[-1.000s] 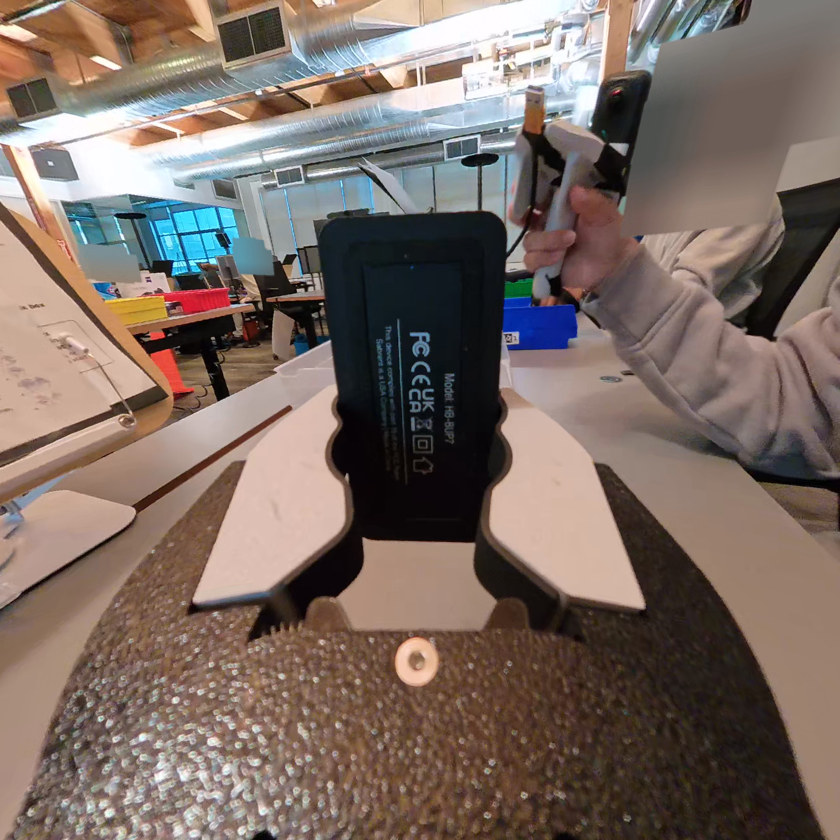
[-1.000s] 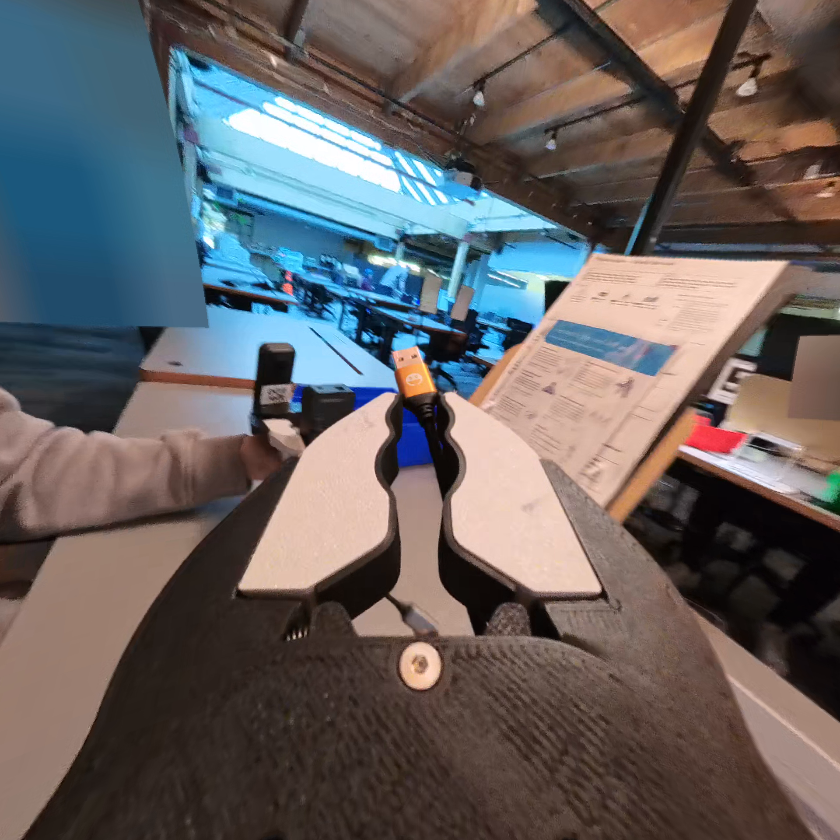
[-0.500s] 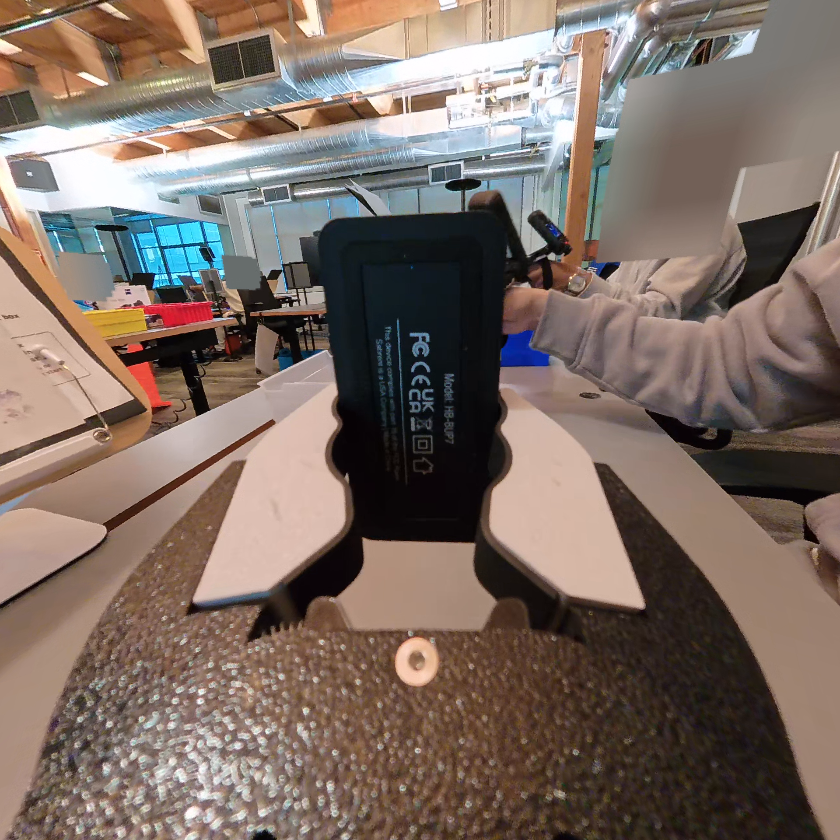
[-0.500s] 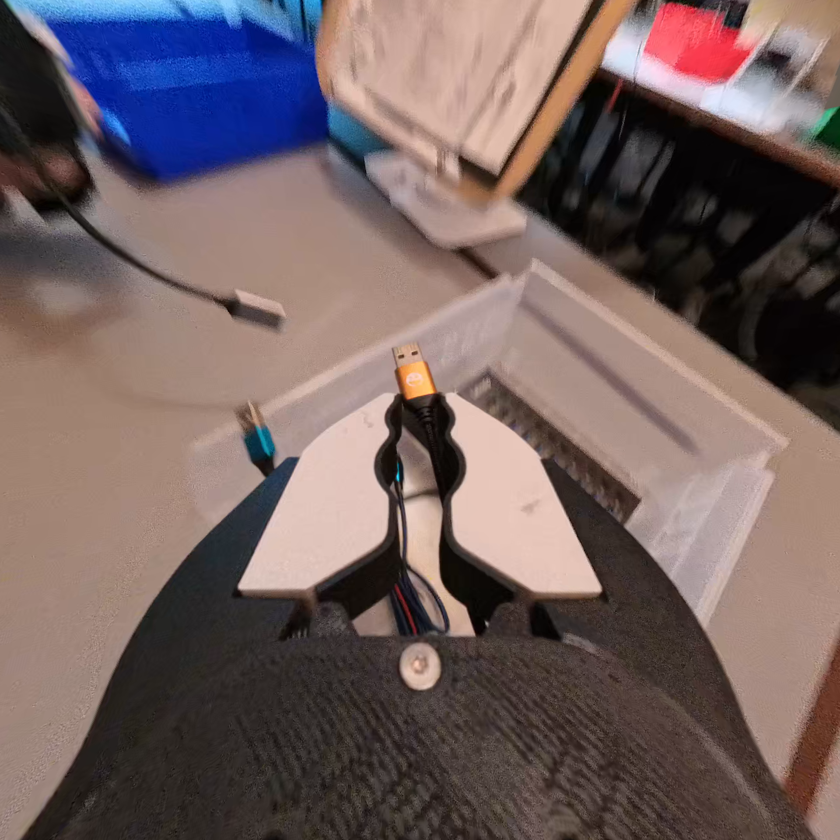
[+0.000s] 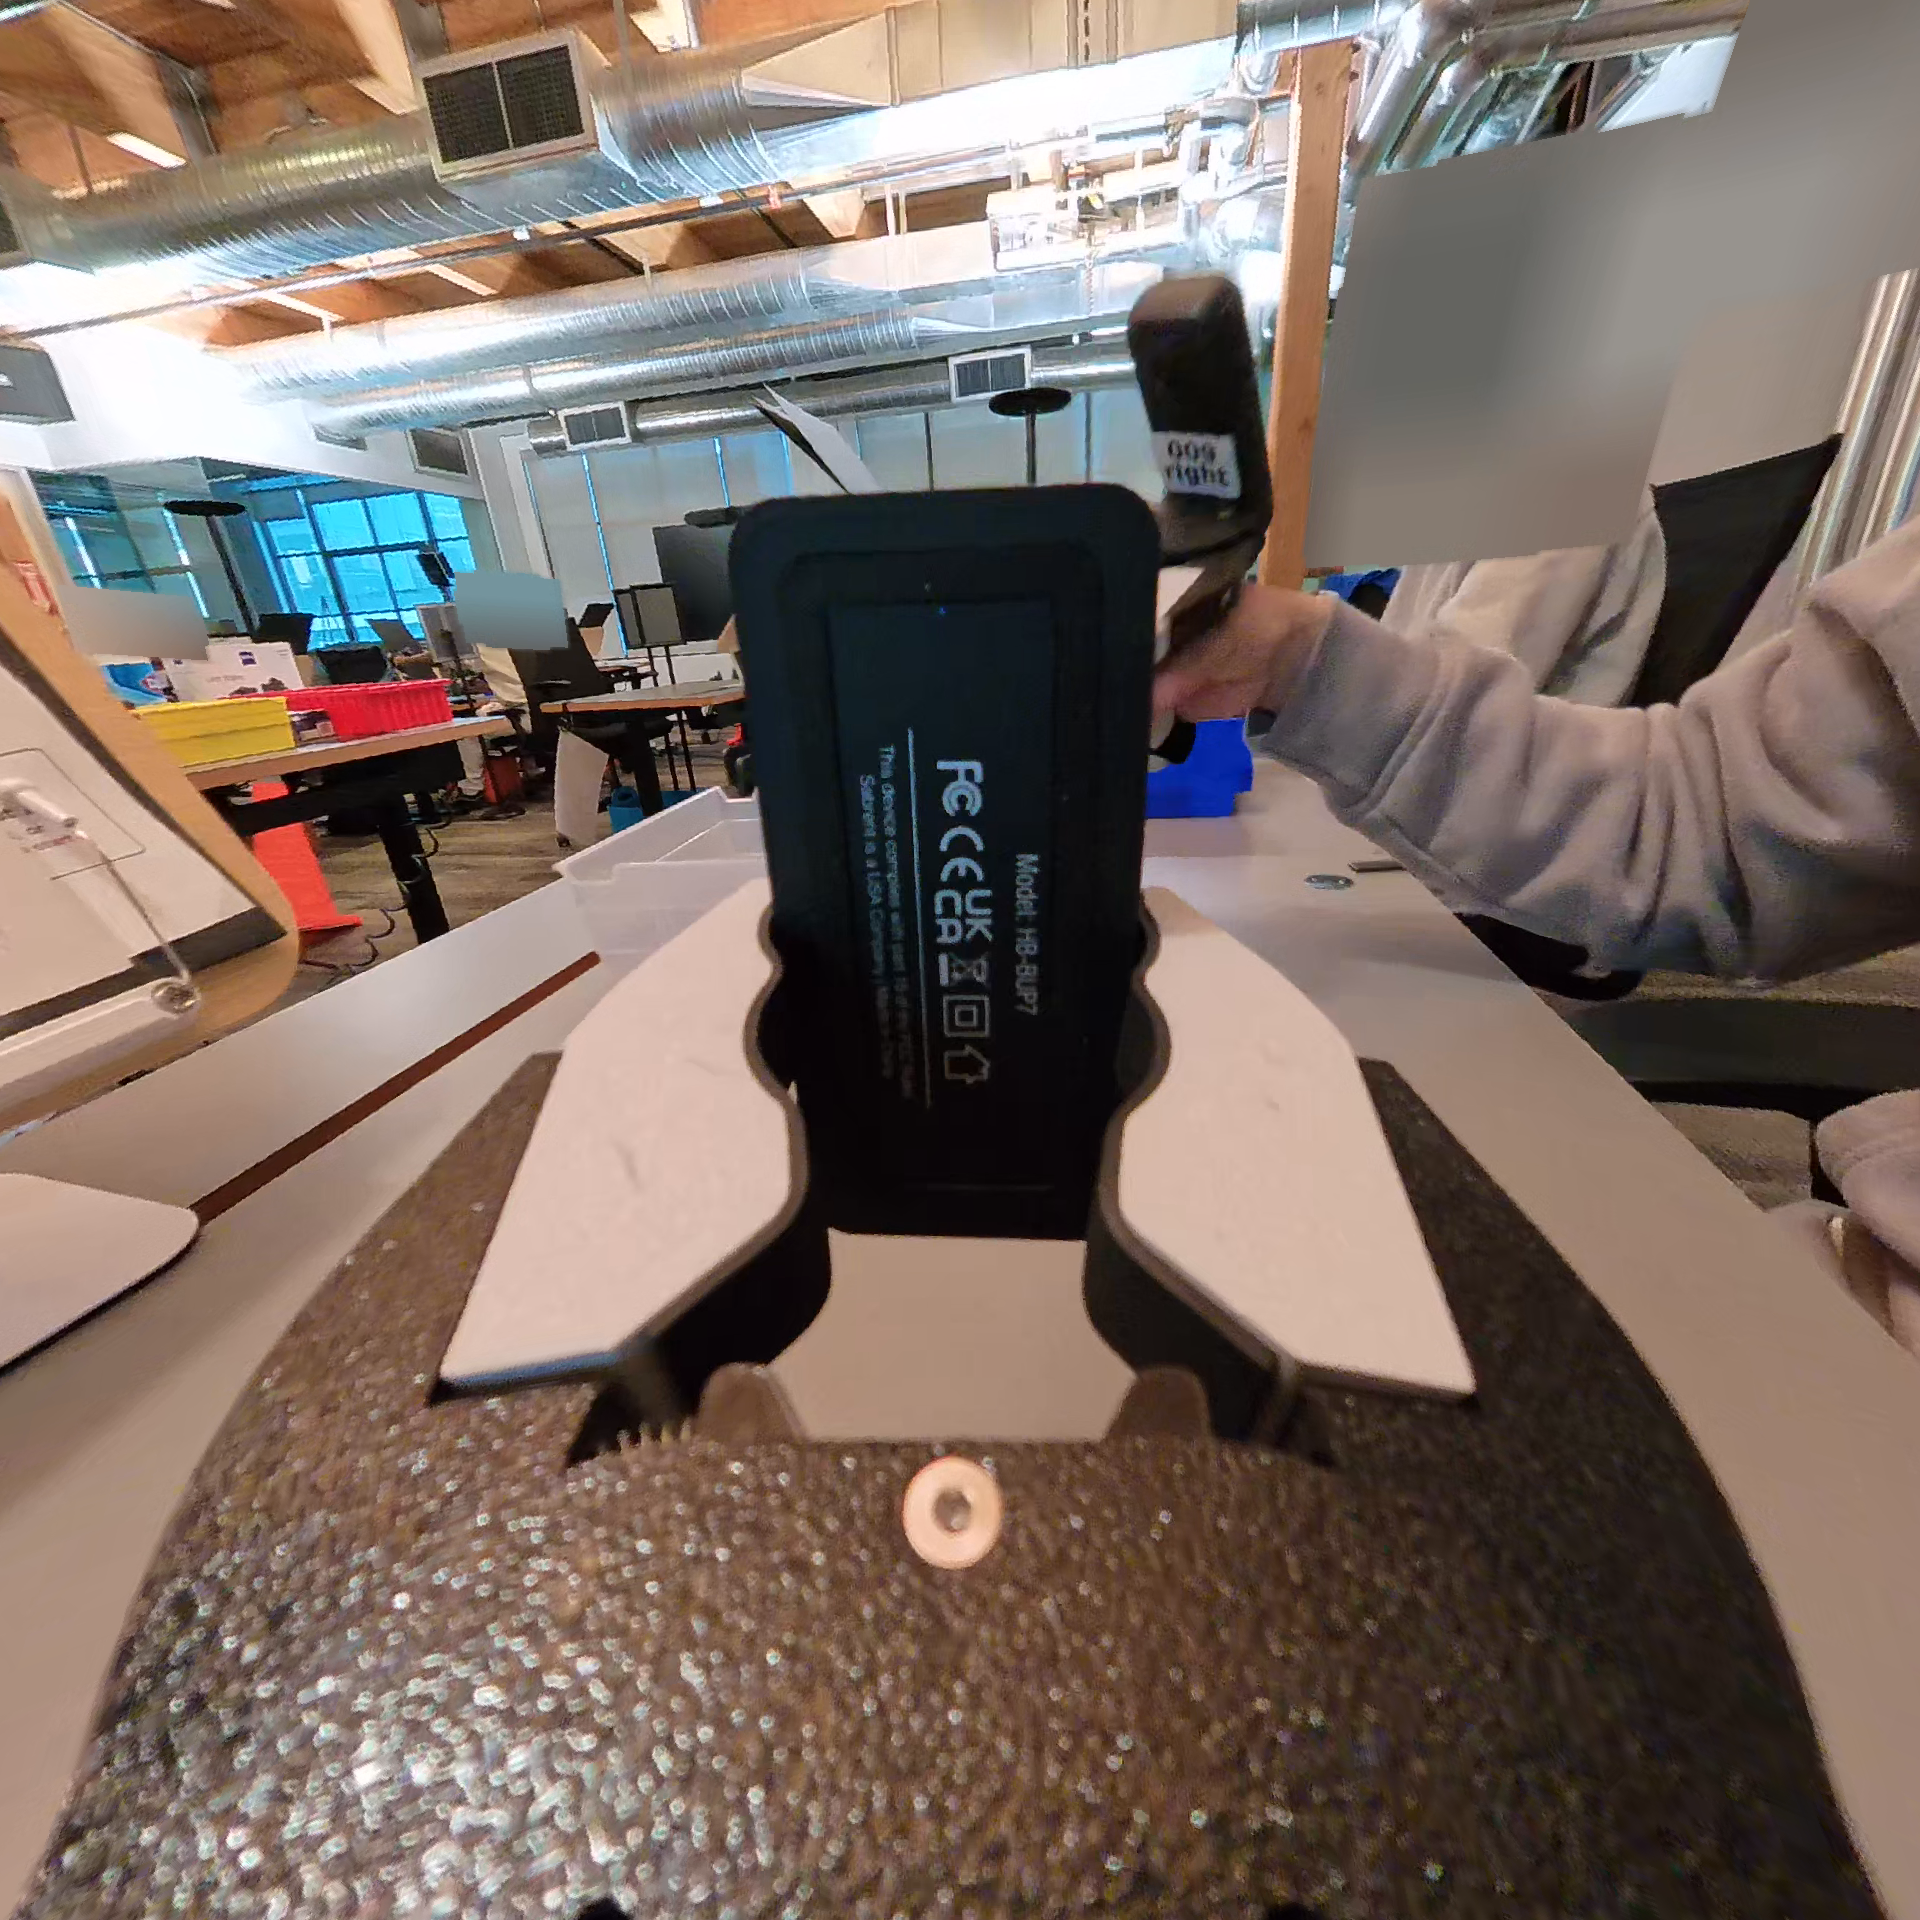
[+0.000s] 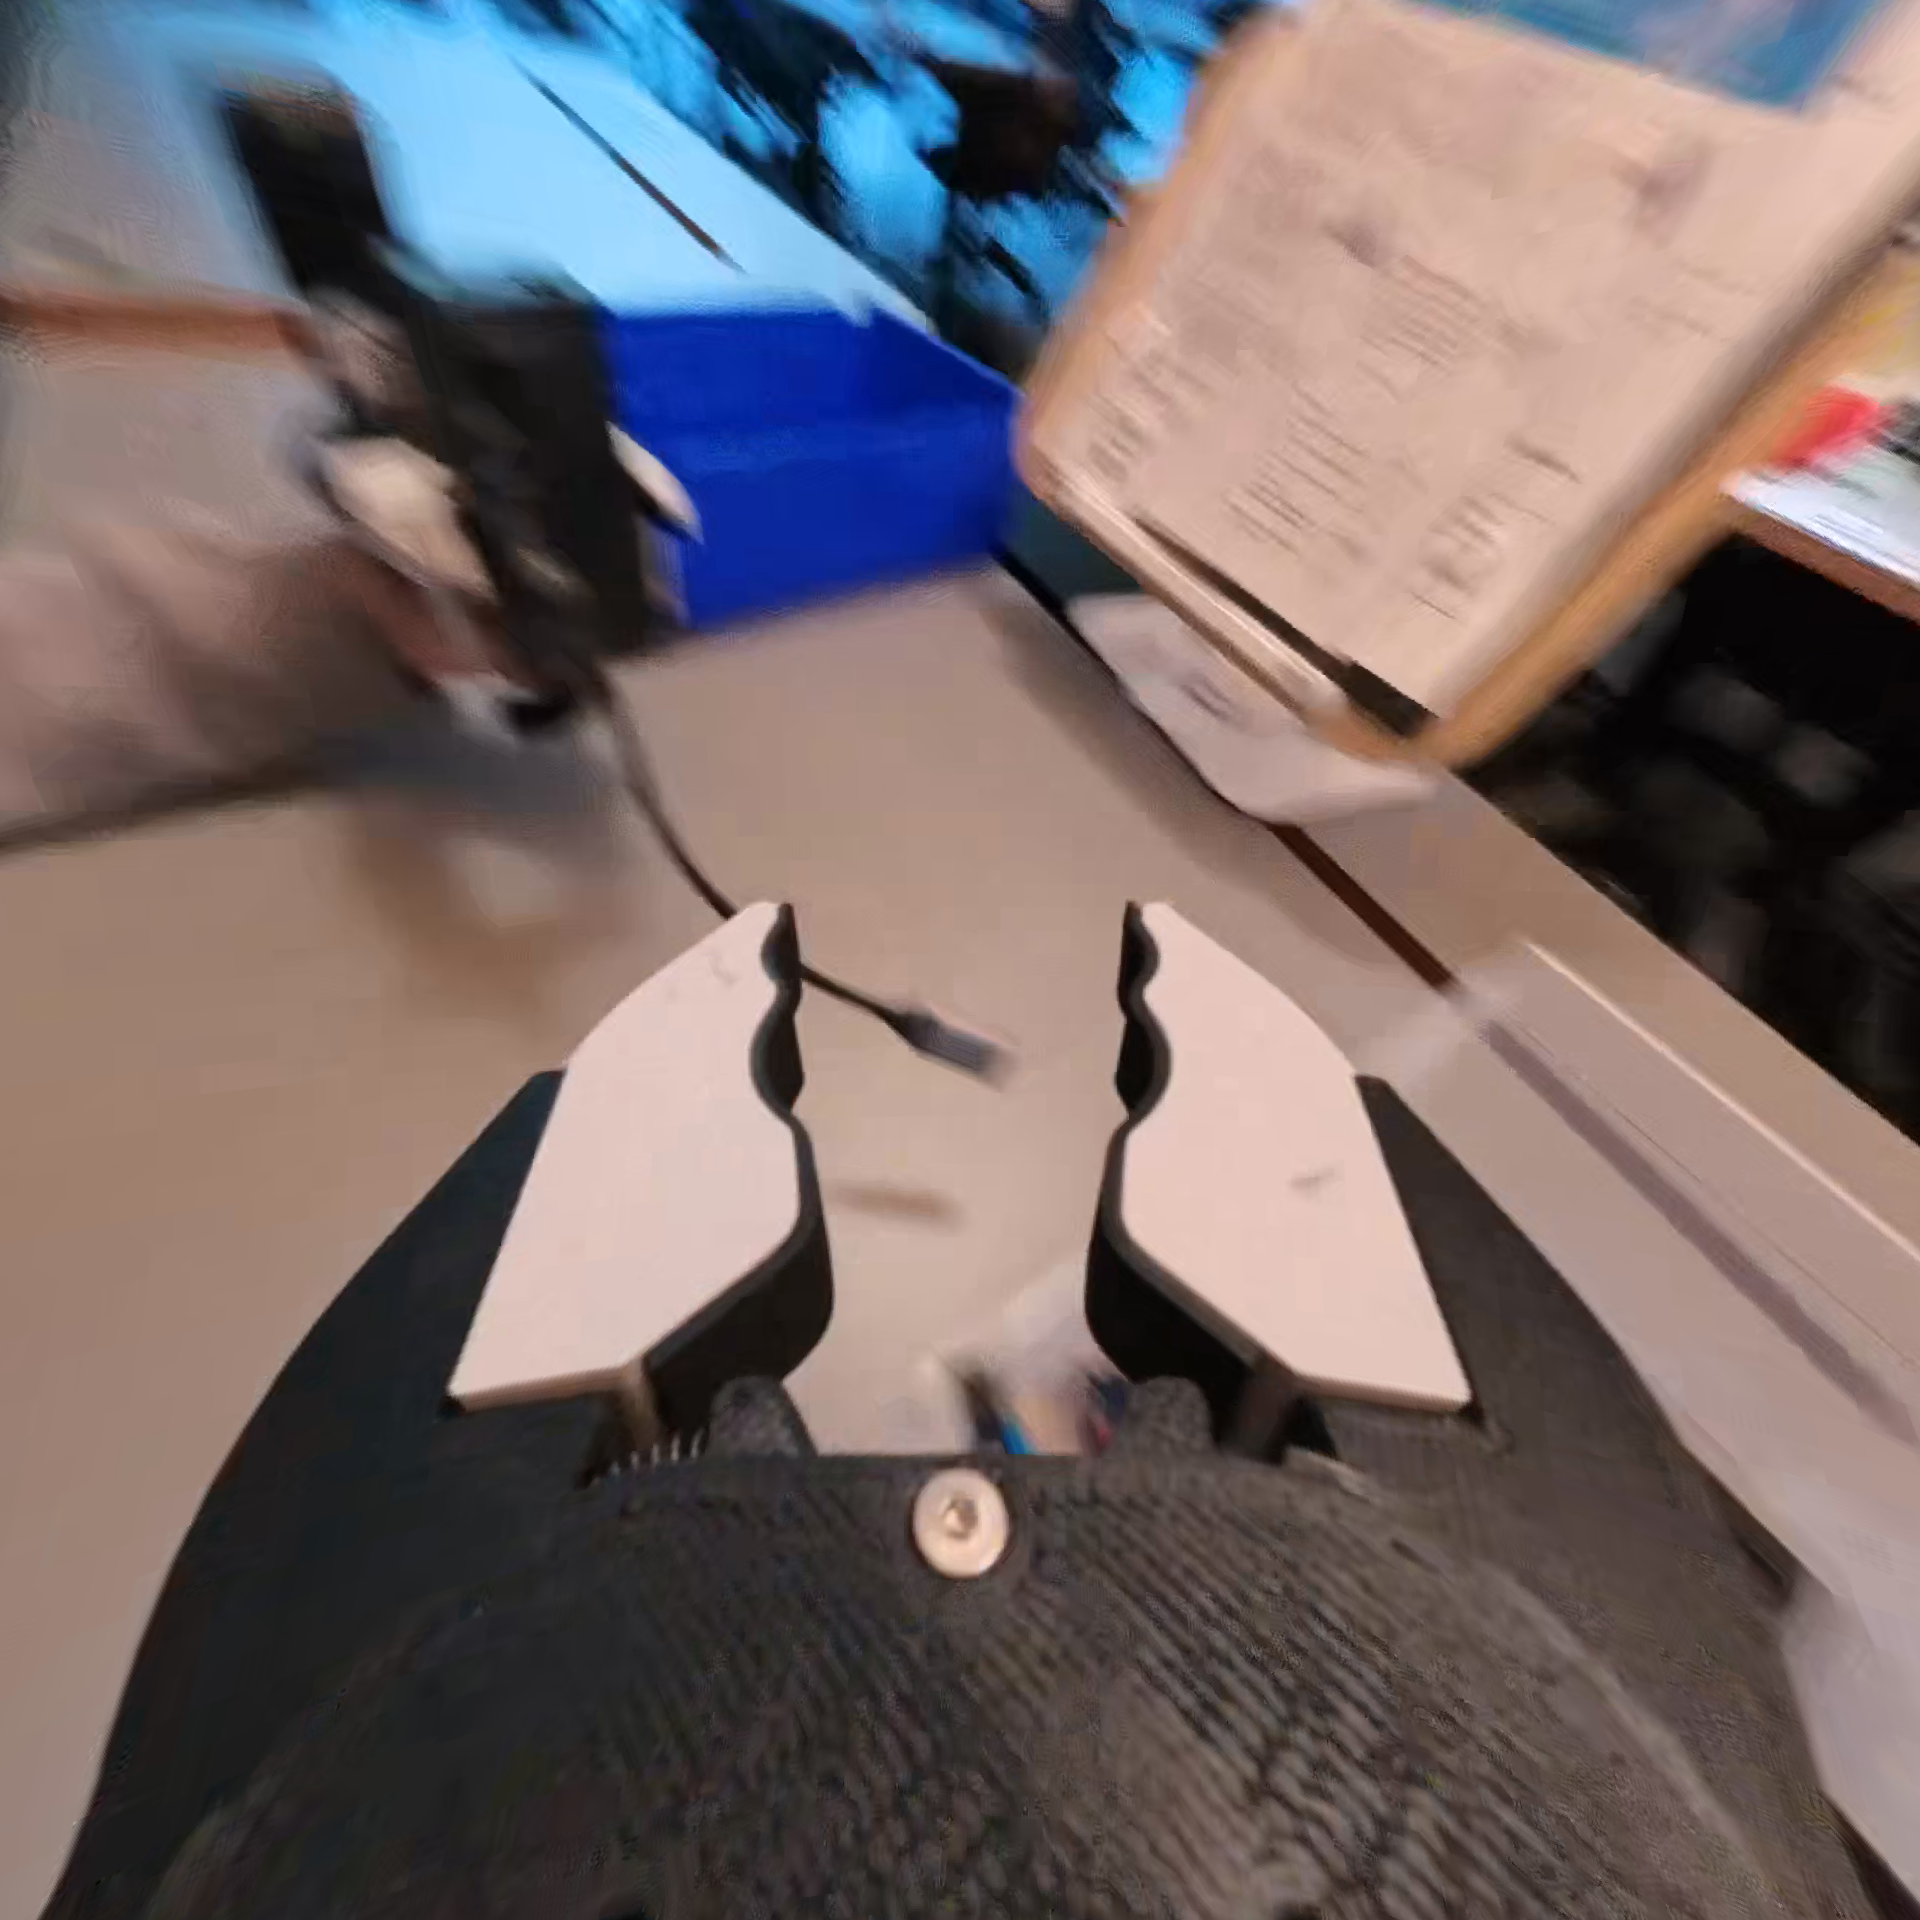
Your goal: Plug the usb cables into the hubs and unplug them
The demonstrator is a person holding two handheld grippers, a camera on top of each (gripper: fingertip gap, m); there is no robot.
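My left gripper (image 5: 956,904) is shut on a black USB hub (image 5: 945,831) and holds it upright above the grey table (image 5: 1455,1039). In the right wrist view the hub and left gripper (image 6: 488,468) appear blurred at the upper left. The hub's black cable (image 6: 665,821) hangs down to the table and ends in a plug (image 6: 945,1044). My right gripper (image 6: 956,914) is open and empty above the table, with the plug lying just ahead between its fingers. In the left wrist view the right gripper's body (image 5: 1195,416) shows behind the hub, held by a hand.
A clear plastic tray (image 6: 1579,1101) stands at the right, with blurred coloured cables (image 6: 1039,1392) low between my right fingers. A blue bin (image 6: 810,447) is at the back. A document stand (image 6: 1455,312) rises at the right. A person's grey sleeve (image 5: 1558,779) crosses the table.
My right gripper has let go of the orange USB cable, opened, and swung up from the tray towards the hub side. The left gripper still holds the hub upright.
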